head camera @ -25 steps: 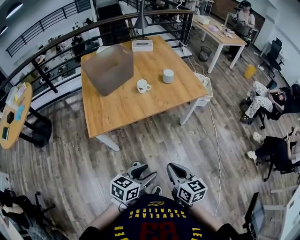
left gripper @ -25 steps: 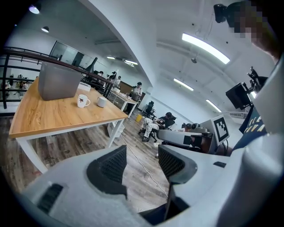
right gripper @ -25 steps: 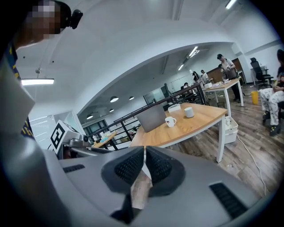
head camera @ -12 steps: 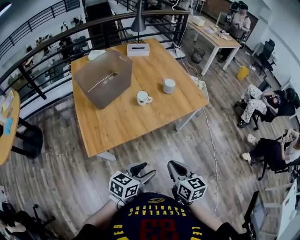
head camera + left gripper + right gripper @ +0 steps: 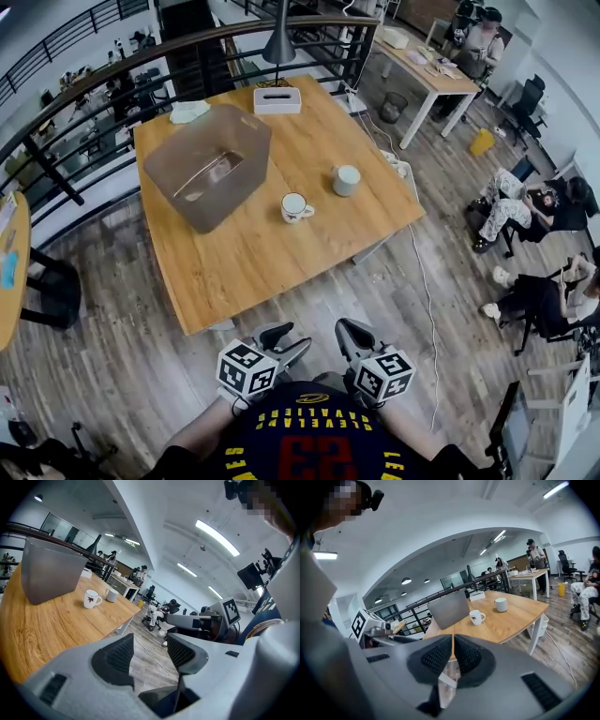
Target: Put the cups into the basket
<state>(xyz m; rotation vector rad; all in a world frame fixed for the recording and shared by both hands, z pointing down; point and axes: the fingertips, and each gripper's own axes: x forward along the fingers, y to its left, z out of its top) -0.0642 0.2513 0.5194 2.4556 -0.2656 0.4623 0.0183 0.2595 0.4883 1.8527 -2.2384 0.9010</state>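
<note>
The left gripper [image 5: 150, 653] holds its jaws apart, with only wooden floor [image 5: 146, 641] showing in the gap. The grey basket [image 5: 49, 573] stands on the wooden desk [image 5: 51, 625]. Just right of the basket sits a white mug [image 5: 91, 598] with a red mark, its handle turned away from the basket. A grey cup [image 5: 111, 595] stands just beyond the mug. Far right of the basket, off the desk, the right gripper [image 5: 174, 619] reaches in, its marker cube [image 5: 230, 611] showing.

Grey plastic basket [image 5: 248, 173] toward the wooden tabletop's [image 5: 244, 258] far-left corner; white mug [image 5: 296, 207] at centre, grey cup [image 5: 347, 180] right of it.
</note>
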